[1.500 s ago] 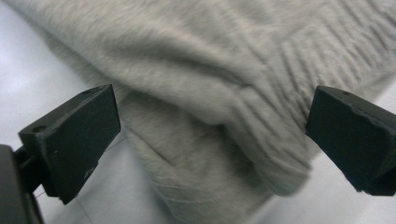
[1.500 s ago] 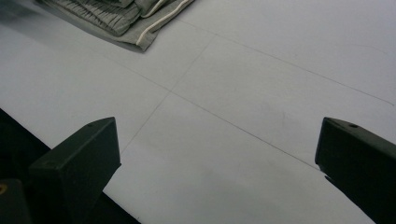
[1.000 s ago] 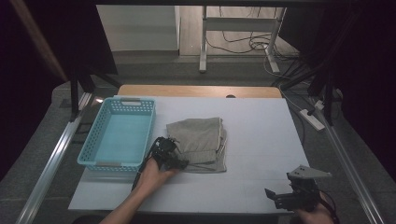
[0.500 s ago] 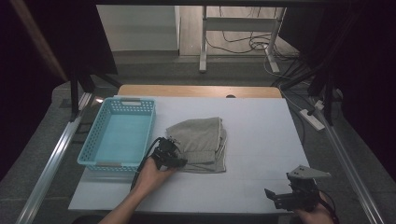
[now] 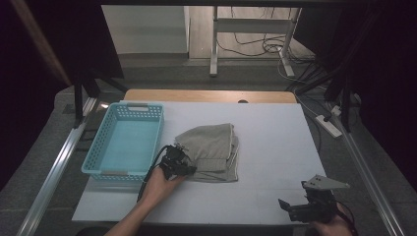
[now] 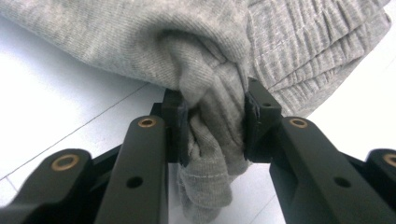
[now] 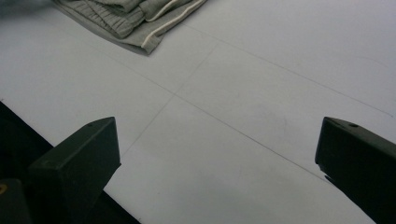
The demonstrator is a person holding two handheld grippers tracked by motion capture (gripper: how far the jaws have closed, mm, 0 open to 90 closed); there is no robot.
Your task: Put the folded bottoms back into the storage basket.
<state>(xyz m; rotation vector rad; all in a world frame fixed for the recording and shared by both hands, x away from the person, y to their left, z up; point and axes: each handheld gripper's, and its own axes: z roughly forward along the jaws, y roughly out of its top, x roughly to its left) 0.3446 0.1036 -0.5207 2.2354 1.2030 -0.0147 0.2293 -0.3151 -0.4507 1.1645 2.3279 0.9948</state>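
Seen from the high view: a folded grey garment (image 5: 211, 150) is lying near the middle of the white table (image 5: 275, 142), with a light blue basket (image 5: 125, 142) just beside it at 9 o'clock. The left gripper (image 5: 184, 164) is sitting at the garment's 8 o'clock corner, the left hand (image 5: 160, 184) behind it. The right gripper (image 5: 295, 209) is hovering well apart at 4 o'clock, near the table's front edge, over bare surface.

Left gripper view: the fingers (image 6: 175, 126) have just been closing and are now pinching a bunched fold of the garment (image 6: 212, 126) between the pads; cloth is hanging below the pads towards 6 o'clock, and the rest of the garment is spreading towards 12 and 2 o'clock.

Right gripper view: the fingers (image 7: 79, 158) are standing spread wide, nothing between them. The garment (image 7: 126, 16), with its pale edging, is lying far off at 11 o'clock, clear of both fingertips.
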